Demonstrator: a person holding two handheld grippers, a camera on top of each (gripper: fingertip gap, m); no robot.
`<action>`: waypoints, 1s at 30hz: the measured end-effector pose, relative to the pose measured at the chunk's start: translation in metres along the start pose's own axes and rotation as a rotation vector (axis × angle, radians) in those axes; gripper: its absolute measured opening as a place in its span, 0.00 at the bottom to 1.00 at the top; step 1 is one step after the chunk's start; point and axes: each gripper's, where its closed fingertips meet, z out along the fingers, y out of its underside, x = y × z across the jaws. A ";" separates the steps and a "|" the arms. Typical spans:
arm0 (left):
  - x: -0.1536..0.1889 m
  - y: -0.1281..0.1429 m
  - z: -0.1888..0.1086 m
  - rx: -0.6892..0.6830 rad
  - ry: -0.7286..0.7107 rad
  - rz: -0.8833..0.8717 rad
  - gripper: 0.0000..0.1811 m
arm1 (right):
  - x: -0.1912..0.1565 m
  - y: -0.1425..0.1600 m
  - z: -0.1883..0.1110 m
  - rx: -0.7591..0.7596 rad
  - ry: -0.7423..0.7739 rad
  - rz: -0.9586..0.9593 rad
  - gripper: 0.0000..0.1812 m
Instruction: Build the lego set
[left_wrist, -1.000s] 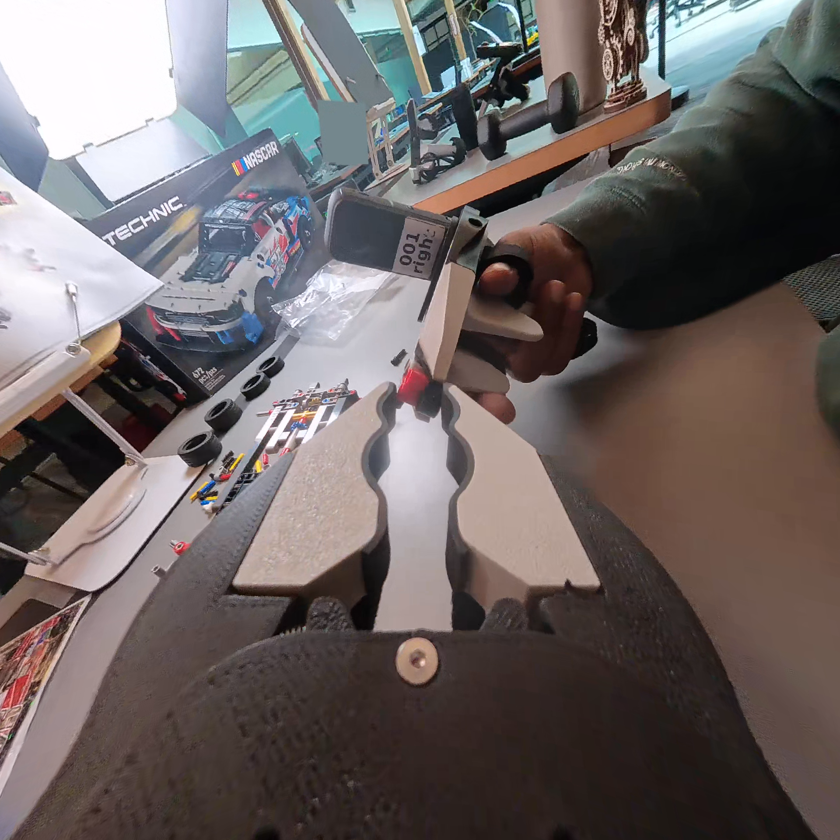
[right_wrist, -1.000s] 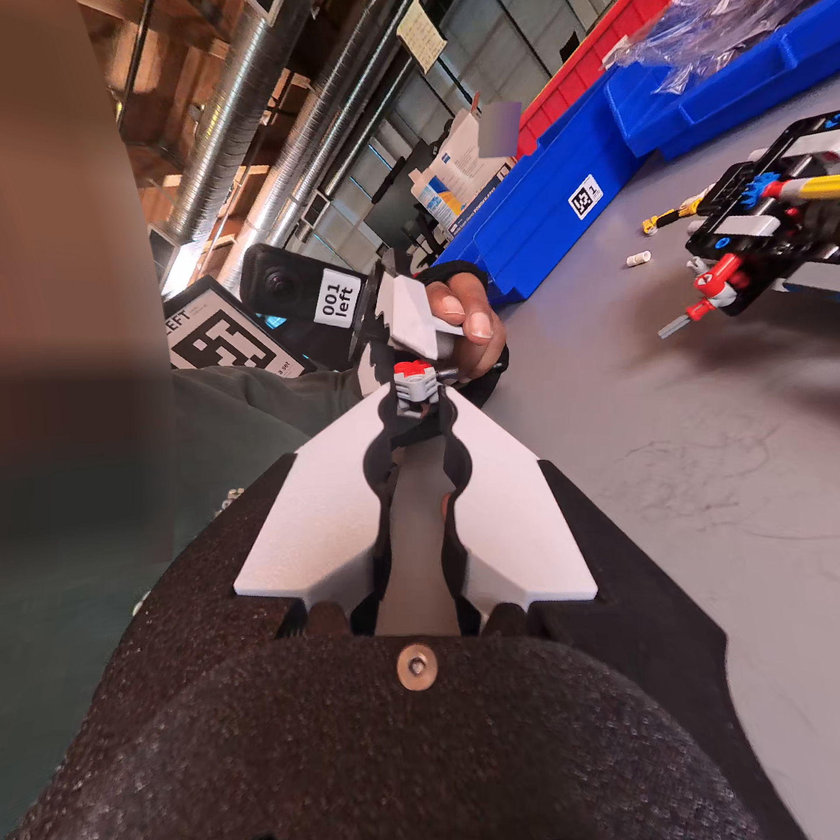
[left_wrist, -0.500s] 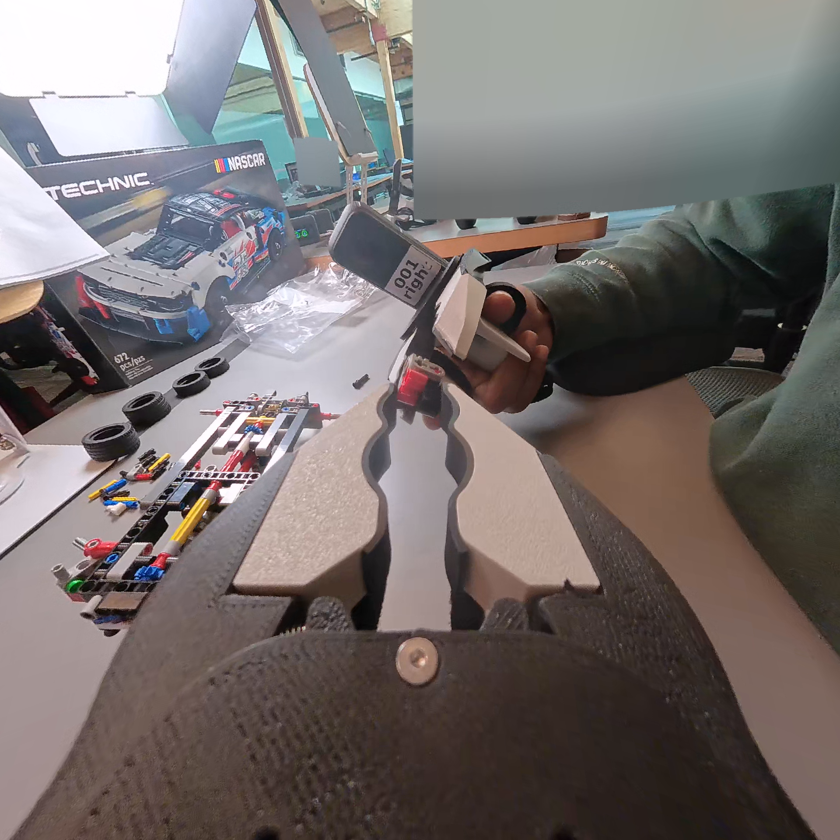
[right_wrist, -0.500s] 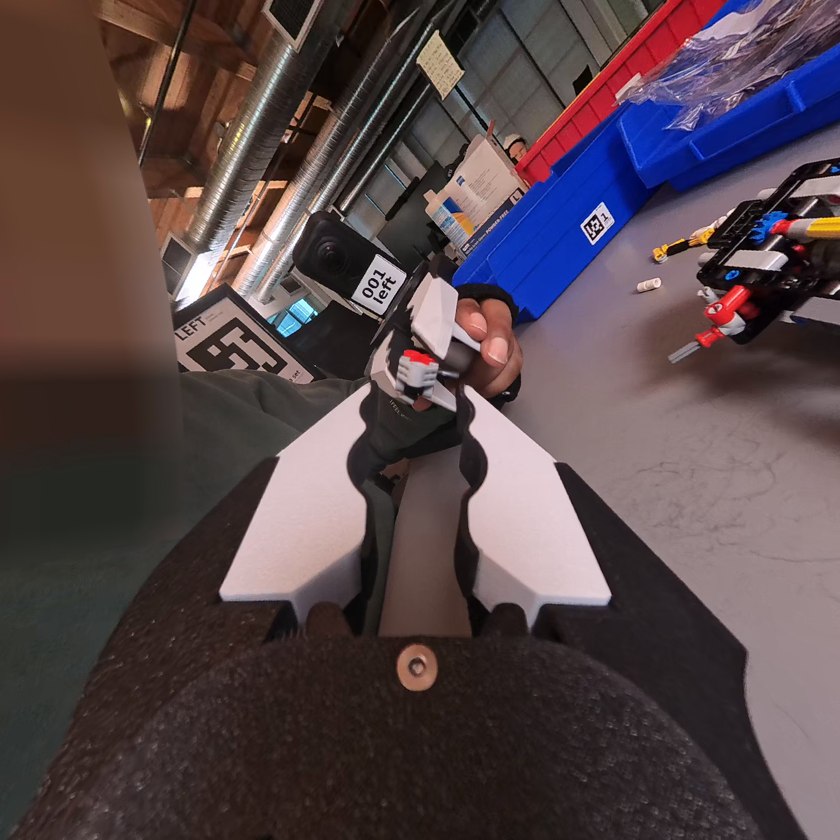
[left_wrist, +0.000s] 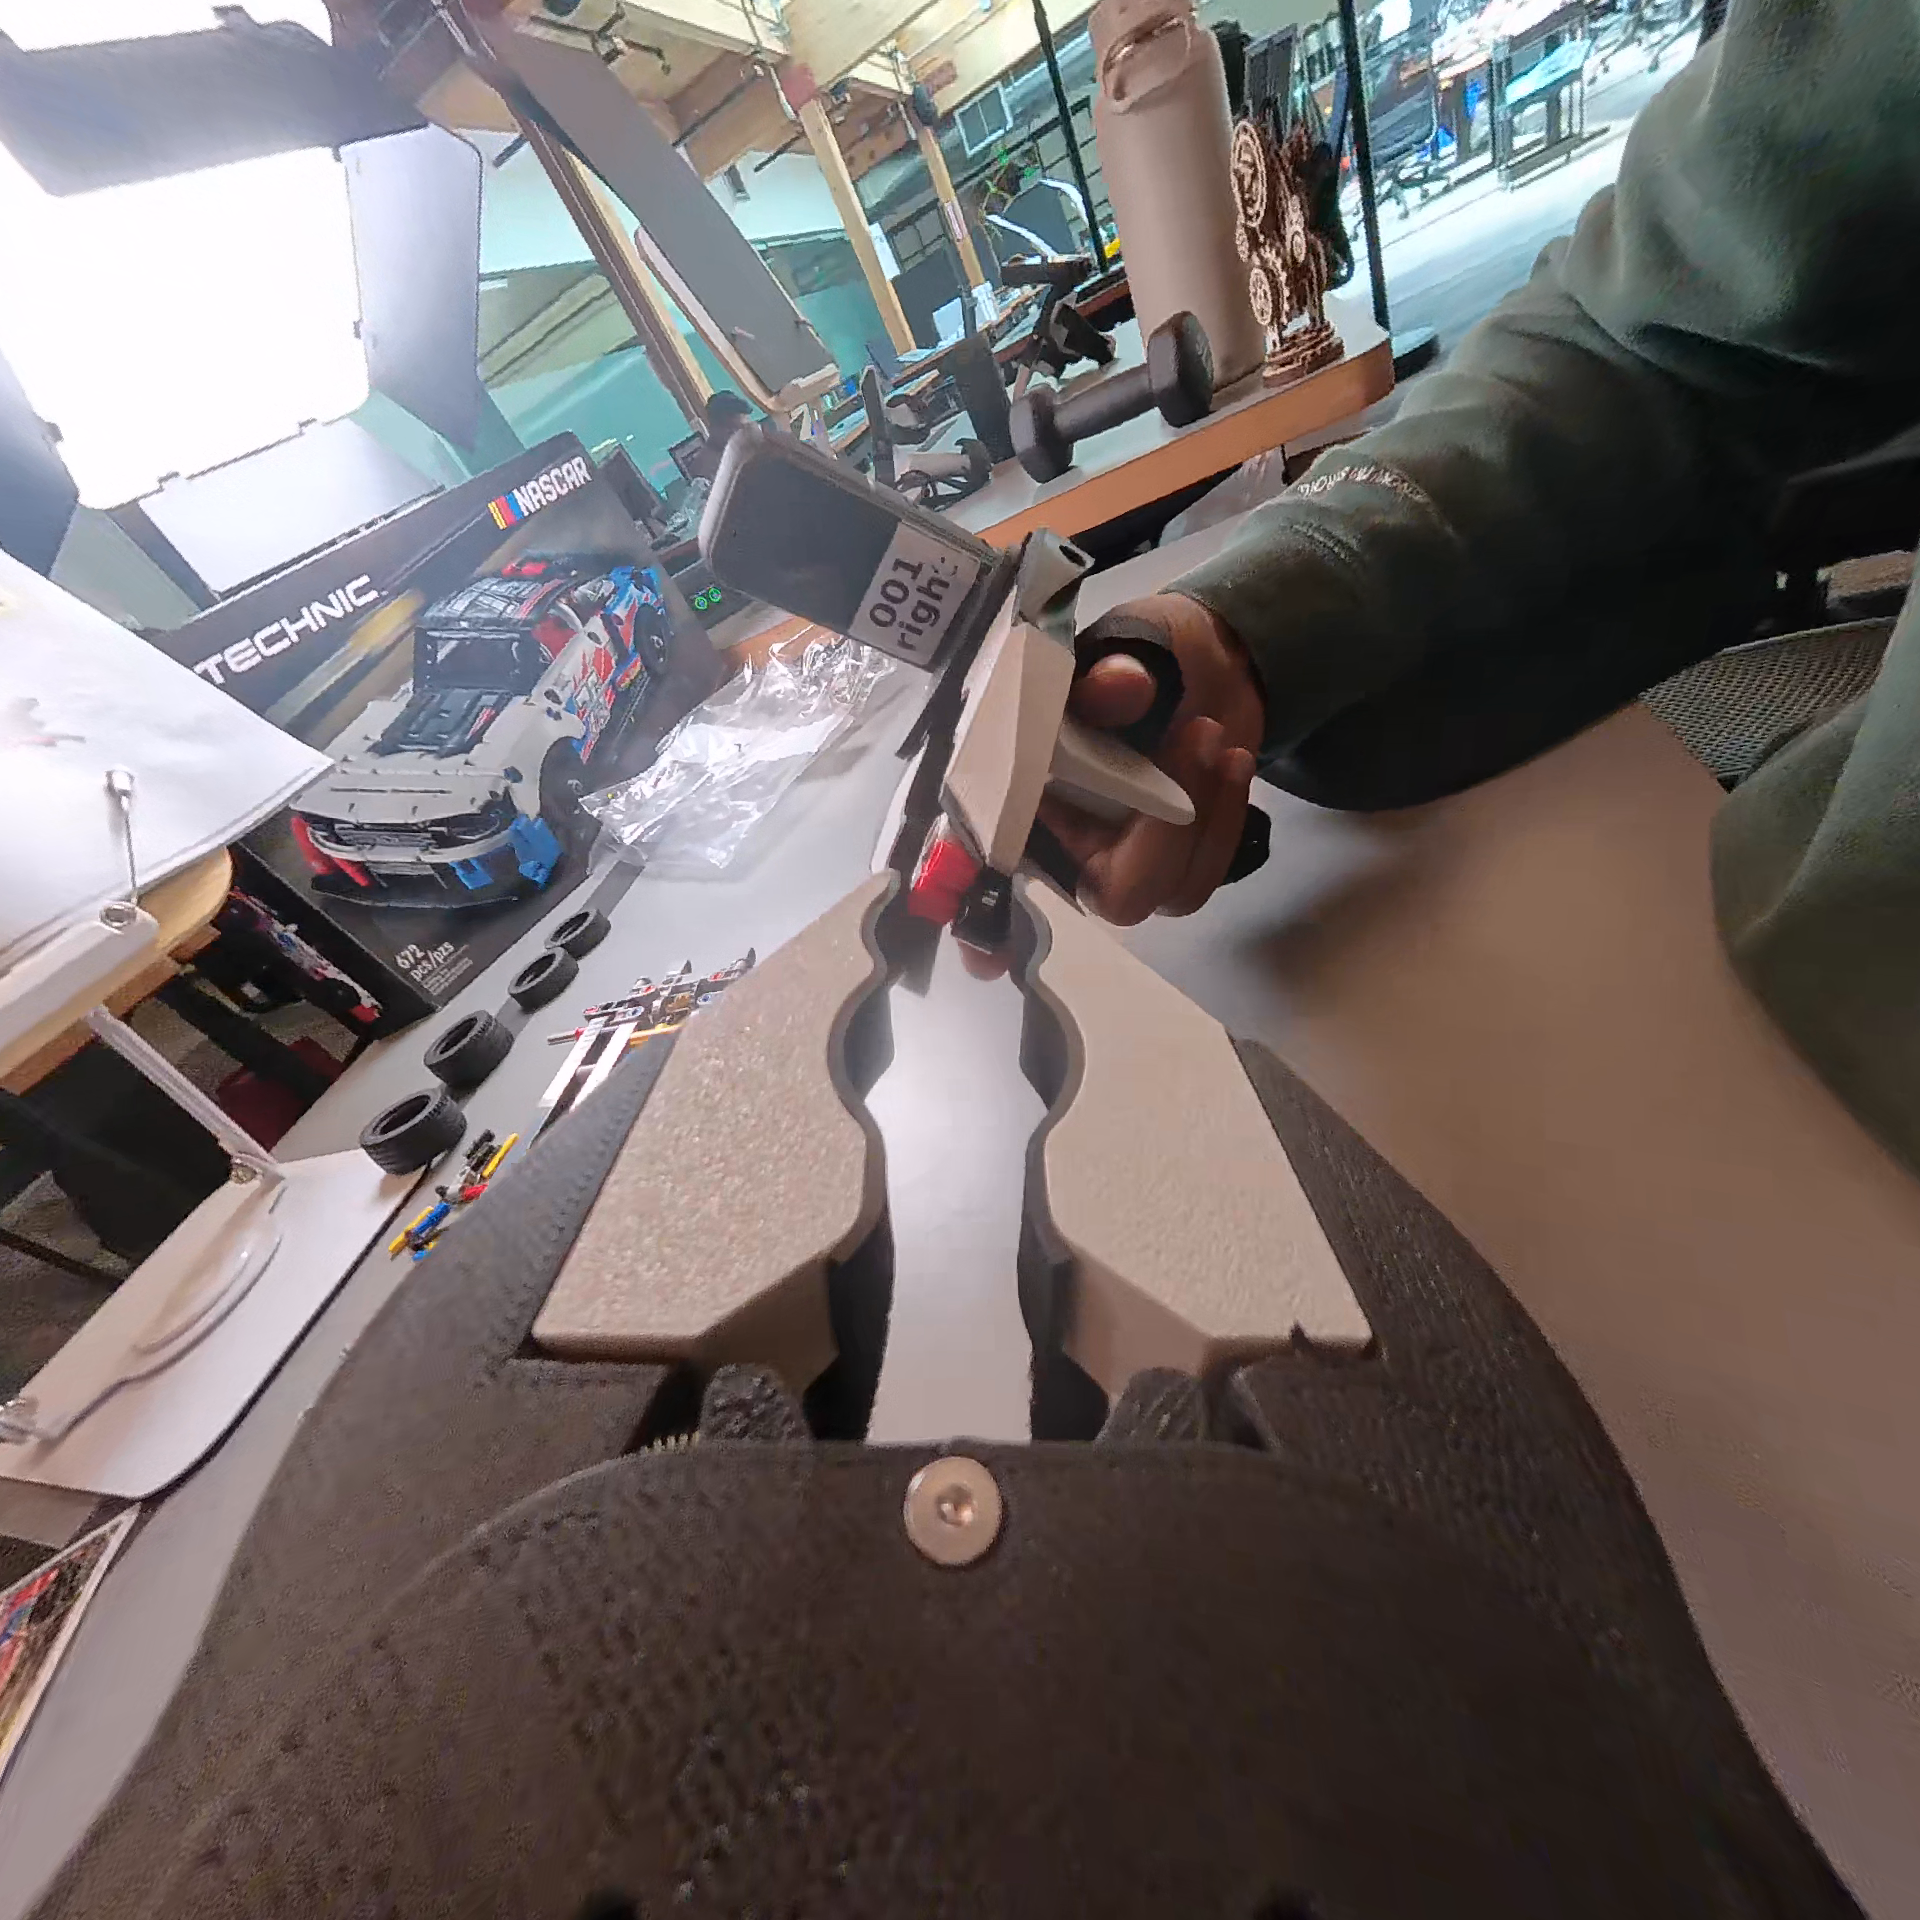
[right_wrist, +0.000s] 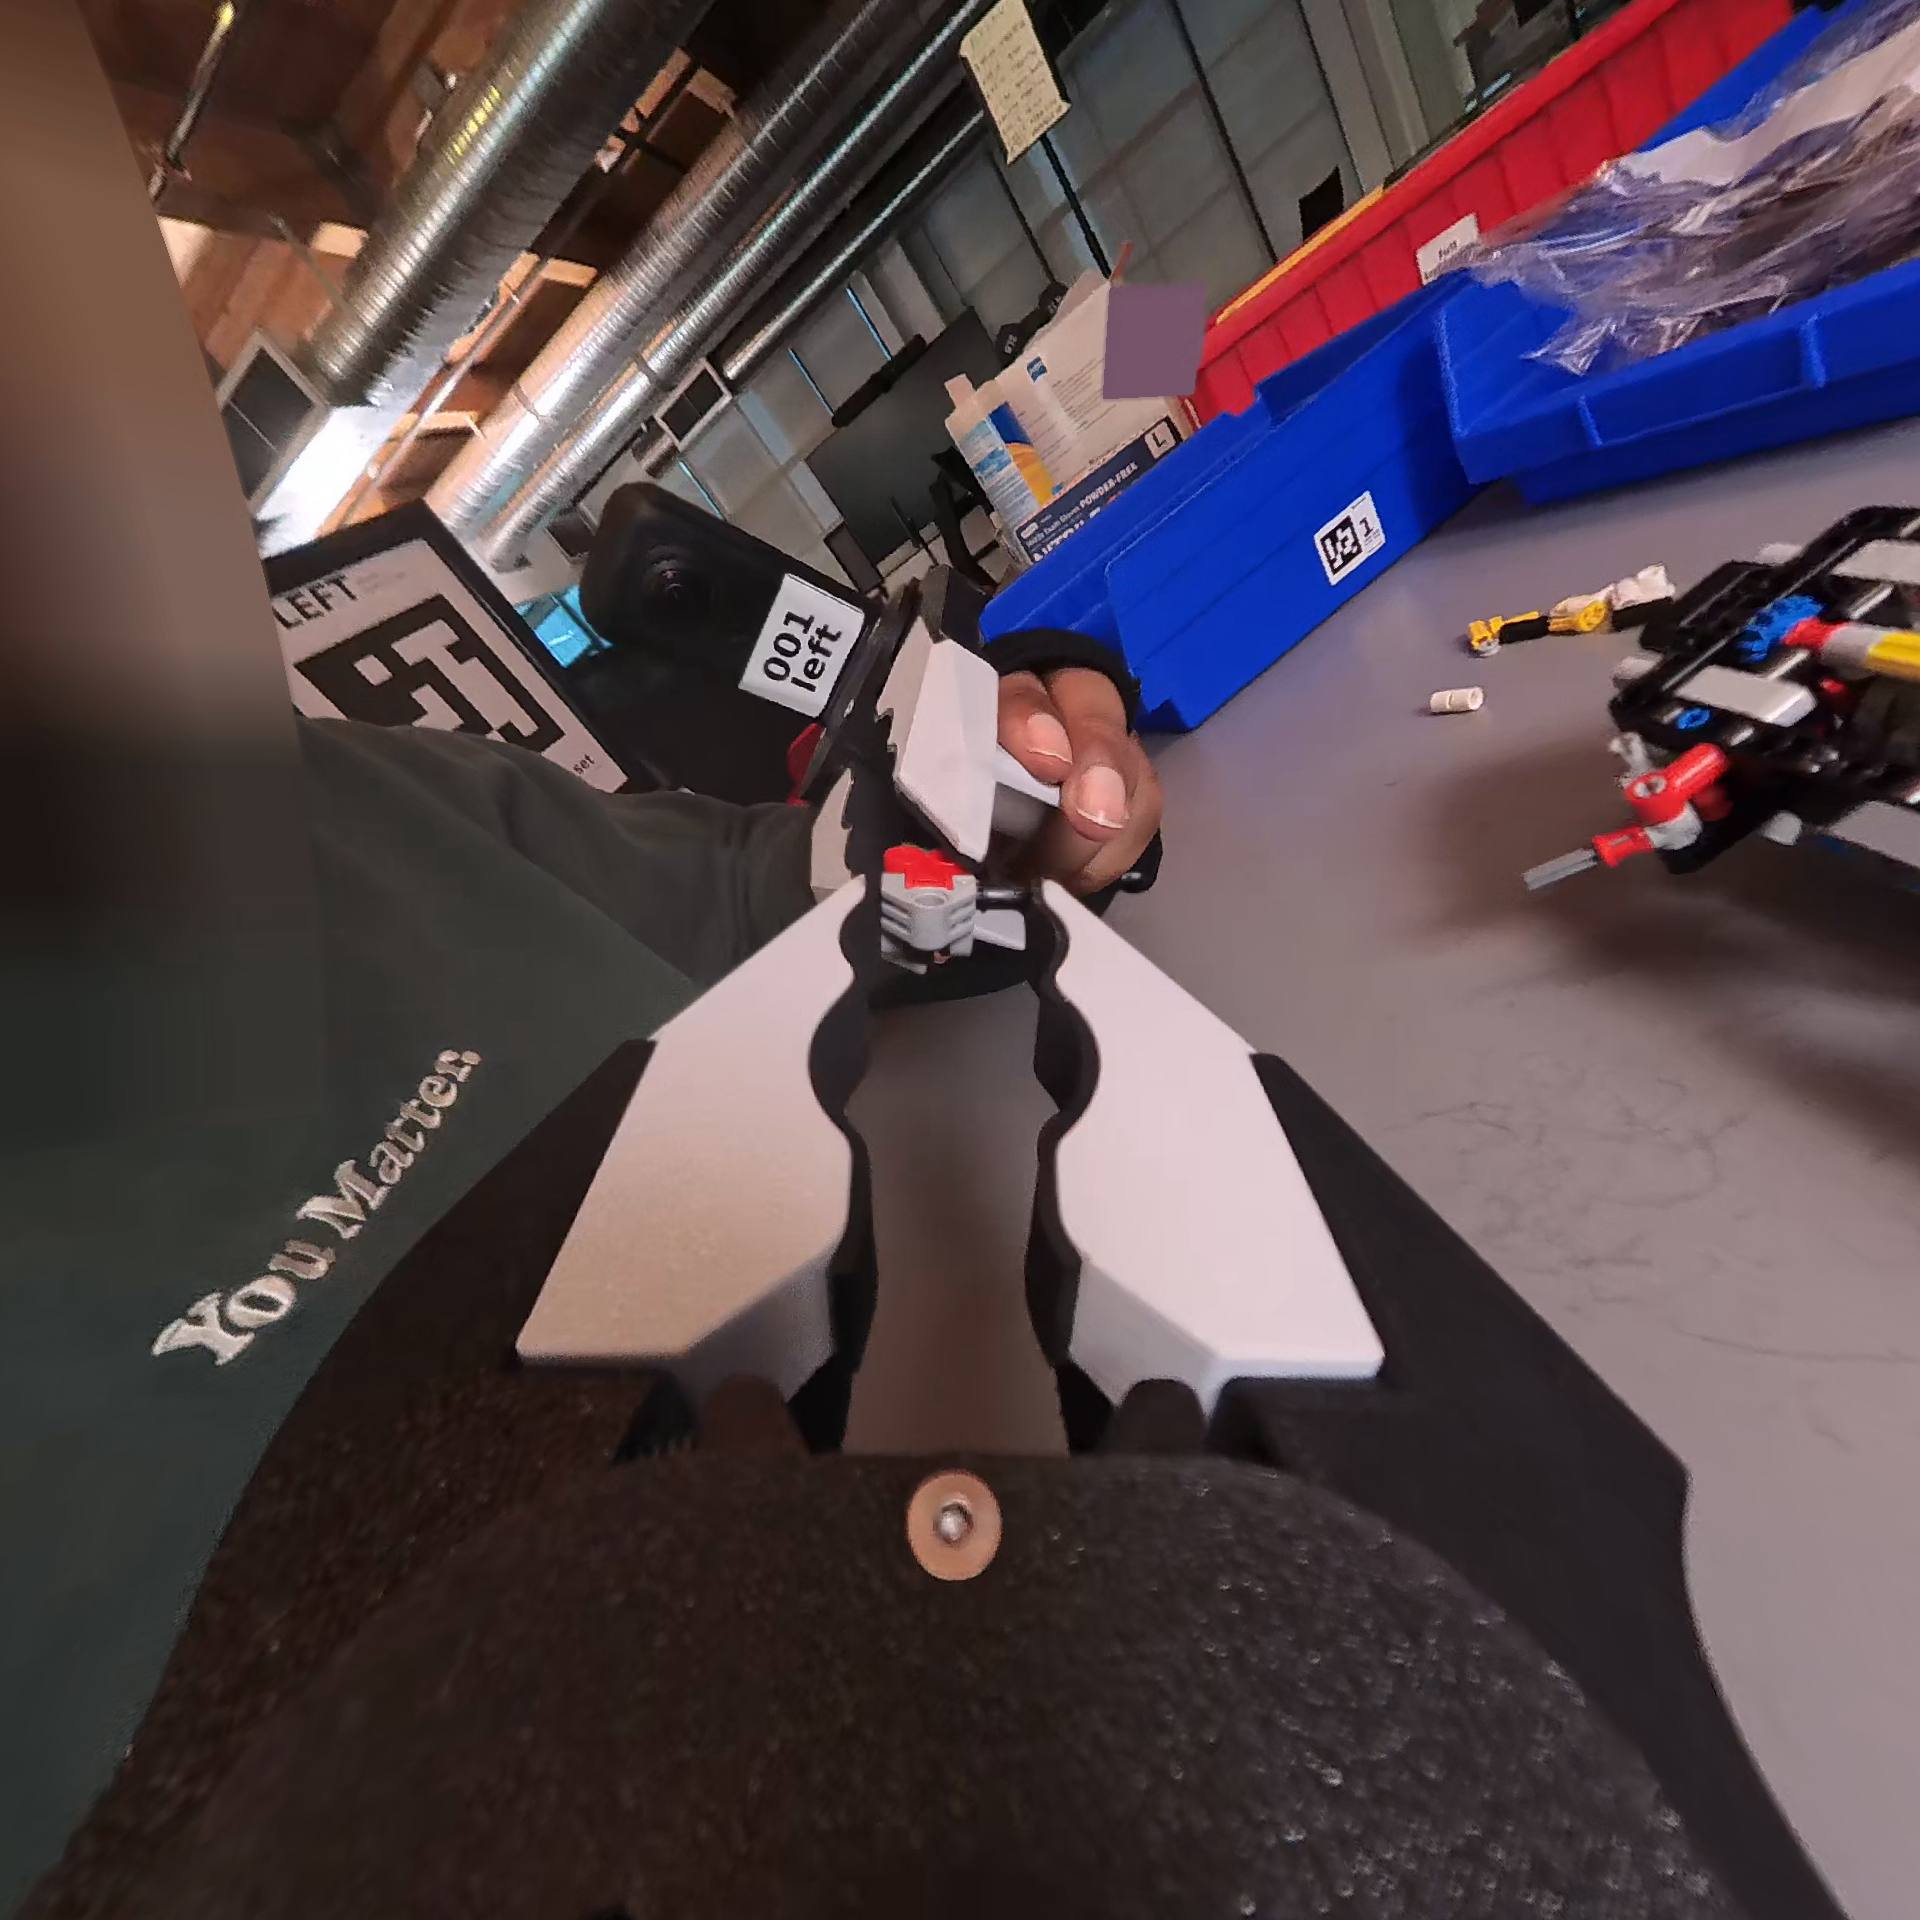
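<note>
Grey table (right_wrist: 1455, 1143) with a lego car build under way. As landmark, take the half-built car frame (right_wrist: 1808, 707), a black chassis with blue, red and yellow parts, lying flat on the table.

Progress, judged from the layout: the chassis is assembled in part only. No body panels or wheels are fitted, so most of the build appears to remain.

Four black tyres (left_wrist: 468, 1047) lie in a loose row beyond the frame, between it and the set's box (left_wrist: 457, 748), which stands propped at the table edge. A few loose pins (left_wrist: 452, 1200) lie just beside the frame, and a small white piece (right_wrist: 1455, 700) lies near its far end.

Containers: blue bins (right_wrist: 1299, 540) and a red bin (right_wrist: 1455, 218) stand behind the frame; one blue bin holds crumpled plastic bags (right_wrist: 1714, 229), whose contents cannot be made out. Another clear bag (left_wrist: 727, 758) lies flat next to the box, seemingly emptied.

The piece in hand is a small red-and-grey block (right_wrist: 925, 904), held above the table well apart from the frame, close to the person's body. Both tools meet on it. The left gripper (left_wrist: 951, 914) has its tips pressed against the block's sides. The right gripper (right_wrist: 951, 914) likewise closes its tips around the same block, its fingers narrowed but not touching each other. The step looks like joining or re-gripping this sub-part before it goes to the frame.
</note>
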 end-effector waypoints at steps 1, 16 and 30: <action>0.001 -0.001 0.000 0.003 0.001 0.009 0.09 | -0.001 0.000 0.000 0.000 0.007 -0.029 0.13; -0.003 -0.013 -0.012 0.166 0.354 -0.851 0.24 | -0.011 -0.010 -0.002 -0.072 0.343 -0.972 0.13; 0.016 -0.017 -0.001 0.201 0.572 -1.233 0.09 | -0.010 -0.001 0.007 -0.183 0.432 -1.205 0.12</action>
